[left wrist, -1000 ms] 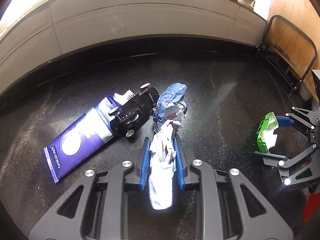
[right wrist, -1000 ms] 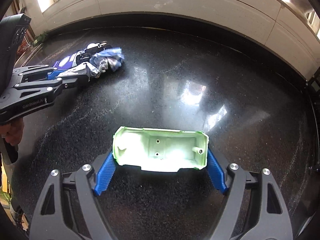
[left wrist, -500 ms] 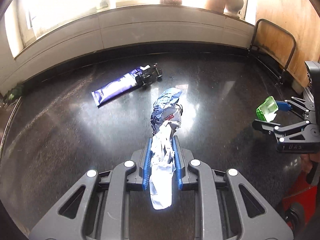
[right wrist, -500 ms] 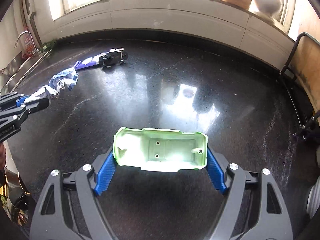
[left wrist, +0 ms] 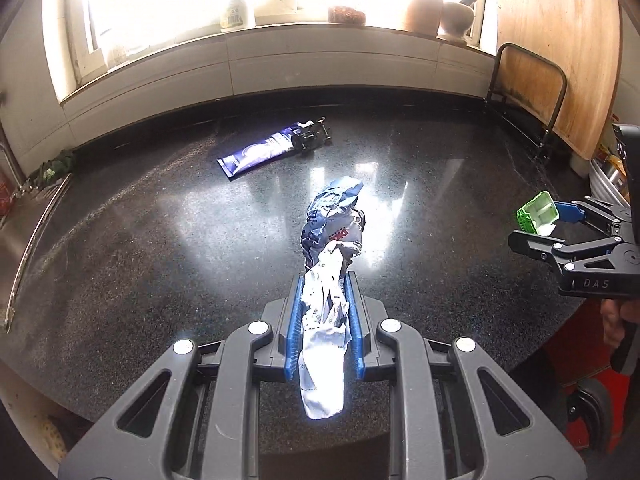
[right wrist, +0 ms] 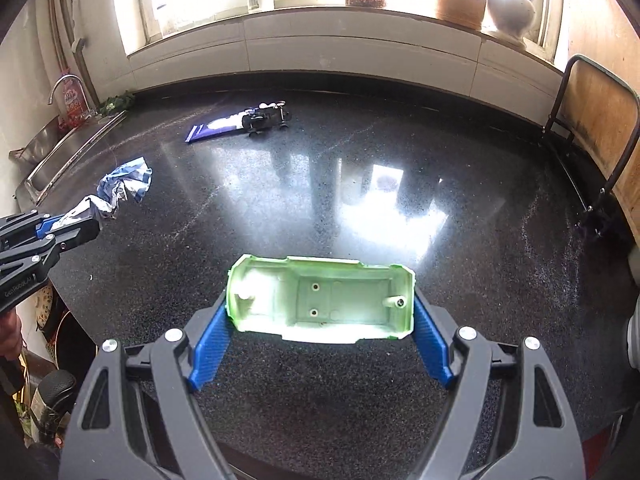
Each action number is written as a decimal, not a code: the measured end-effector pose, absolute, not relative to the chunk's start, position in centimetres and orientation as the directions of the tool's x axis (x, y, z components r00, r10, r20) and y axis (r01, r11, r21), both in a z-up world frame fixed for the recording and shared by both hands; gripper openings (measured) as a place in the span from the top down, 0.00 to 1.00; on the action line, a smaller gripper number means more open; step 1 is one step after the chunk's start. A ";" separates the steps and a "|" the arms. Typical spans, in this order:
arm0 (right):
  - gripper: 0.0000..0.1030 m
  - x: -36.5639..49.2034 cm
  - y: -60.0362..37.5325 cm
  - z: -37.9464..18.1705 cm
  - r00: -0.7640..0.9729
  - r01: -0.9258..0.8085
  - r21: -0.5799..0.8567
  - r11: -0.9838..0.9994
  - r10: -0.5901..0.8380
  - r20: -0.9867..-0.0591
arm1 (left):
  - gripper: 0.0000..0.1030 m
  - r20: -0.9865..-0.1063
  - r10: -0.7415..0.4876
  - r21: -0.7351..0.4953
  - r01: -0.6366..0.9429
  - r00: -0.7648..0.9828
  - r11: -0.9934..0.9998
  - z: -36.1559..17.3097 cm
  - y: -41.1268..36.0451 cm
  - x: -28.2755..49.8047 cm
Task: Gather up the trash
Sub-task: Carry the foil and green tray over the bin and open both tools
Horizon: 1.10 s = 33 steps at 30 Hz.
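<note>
Your left claw point(left wrist: 324, 276) pinches the crumpled wrapper point(left wrist: 334, 220), which trails forward off its tips above the surface point(left wrist: 160, 248). Your right claw point(right wrist: 320, 312) clamps the green shell point(right wrist: 320, 300) crosswise. The purple packet point(left wrist: 256, 152) lies far ahead, left claw nearer.

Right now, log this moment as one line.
left gripper: shut on crumpled wrapper | right gripper: shut on green toy car shell | on counter: purple packet, black toy chassis

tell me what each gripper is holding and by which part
Left gripper is shut on the crumpled wrapper, pinching its near white end. Right gripper is shut on the green toy car shell, clamped across its two ends.
</note>
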State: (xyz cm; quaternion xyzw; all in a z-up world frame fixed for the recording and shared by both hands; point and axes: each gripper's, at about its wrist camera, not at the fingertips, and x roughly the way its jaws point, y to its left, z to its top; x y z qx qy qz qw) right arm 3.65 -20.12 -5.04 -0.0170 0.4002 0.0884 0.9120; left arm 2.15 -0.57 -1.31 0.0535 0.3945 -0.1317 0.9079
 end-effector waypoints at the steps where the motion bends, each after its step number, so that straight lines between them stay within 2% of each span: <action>1: 0.25 3.6 -19.6 -4.6 0.667 -0.187 0.038 0.982 0.155 -0.728 | 0.81 -0.724 -0.194 -0.006 0.275 0.662 0.961 -1.0 -0.1 1.9; 6: 0.25 3.9 -14.6 -3.1 0.672 -0.287 0.020 0.958 0.216 -0.709 | 0.81 -0.703 -0.124 0.016 0.190 0.700 0.982 0.4 4.4 -0.8; 10: 0.25 3.6 -7.6 -2.6 0.633 -0.423 0.040 0.905 0.327 -0.702 | 0.81 -0.699 -0.028 0.028 0.066 0.715 0.997 0.8 9.7 -4.3; 16: 0.25 1.8 5.6 -2.5 0.494 -0.662 0.092 0.744 0.525 -0.693 | 0.81 -0.723 0.173 0.061 -0.188 0.668 0.980 -0.8 18.9 -11.4; 21: 0.25 -1.4 16.5 -3.2 0.322 -0.826 0.118 0.552 0.632 -0.705 | 0.81 -0.759 0.277 0.028 -0.396 0.589 0.918 -3.4 26.8 -17.4; 28: 0.24 -5.7 29.3 -7.4 0.100 -0.937 0.142 0.320 0.633 -0.768 | 0.81 -0.824 0.317 -0.017 -0.580 0.469 0.814 -9.4 34.3 -22.7; 33: 0.25 -5.9 34.9 -12.0 0.023 -0.944 0.169 0.283 0.567 -0.824 | 0.81 -0.864 0.278 -0.049 -0.620 0.420 0.783 -14.0 37.2 -23.5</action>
